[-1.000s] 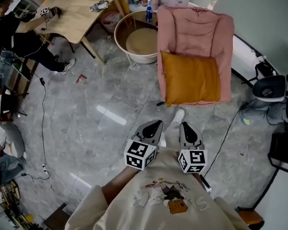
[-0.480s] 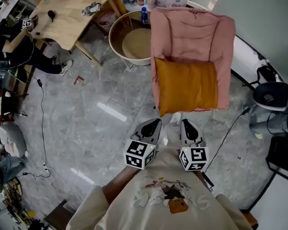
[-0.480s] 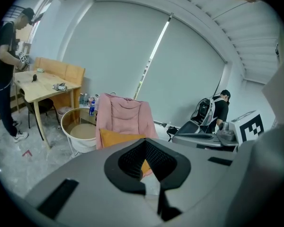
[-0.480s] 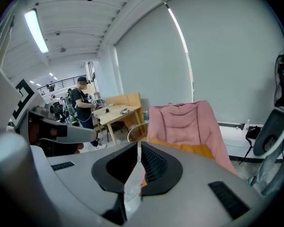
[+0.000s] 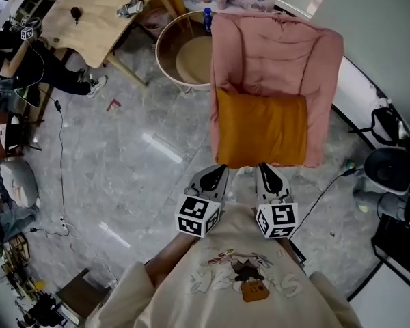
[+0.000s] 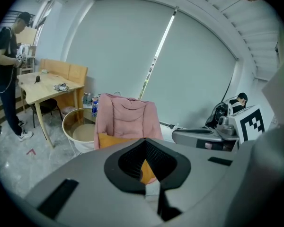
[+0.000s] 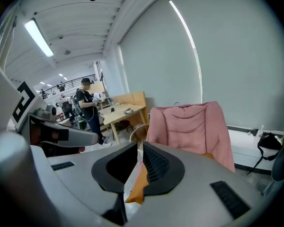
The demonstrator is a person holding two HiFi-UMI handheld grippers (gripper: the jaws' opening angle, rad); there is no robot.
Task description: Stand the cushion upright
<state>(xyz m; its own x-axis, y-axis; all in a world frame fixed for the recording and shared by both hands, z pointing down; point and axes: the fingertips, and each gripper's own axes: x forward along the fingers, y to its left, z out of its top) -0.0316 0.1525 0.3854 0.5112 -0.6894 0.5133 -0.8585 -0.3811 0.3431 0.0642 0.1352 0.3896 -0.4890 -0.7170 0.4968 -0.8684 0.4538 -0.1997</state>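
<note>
Cushion (image 5: 262,128) lies on pink chair (image 5: 277,53); left tool (image 5: 219,170), right tool (image 5: 263,168) closed

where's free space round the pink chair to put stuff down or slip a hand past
Bare grey floor left of the pink chair, up to the wooden table. Crowded: the orange cushion fills the seat, and the round tub sits close beside it.
</note>
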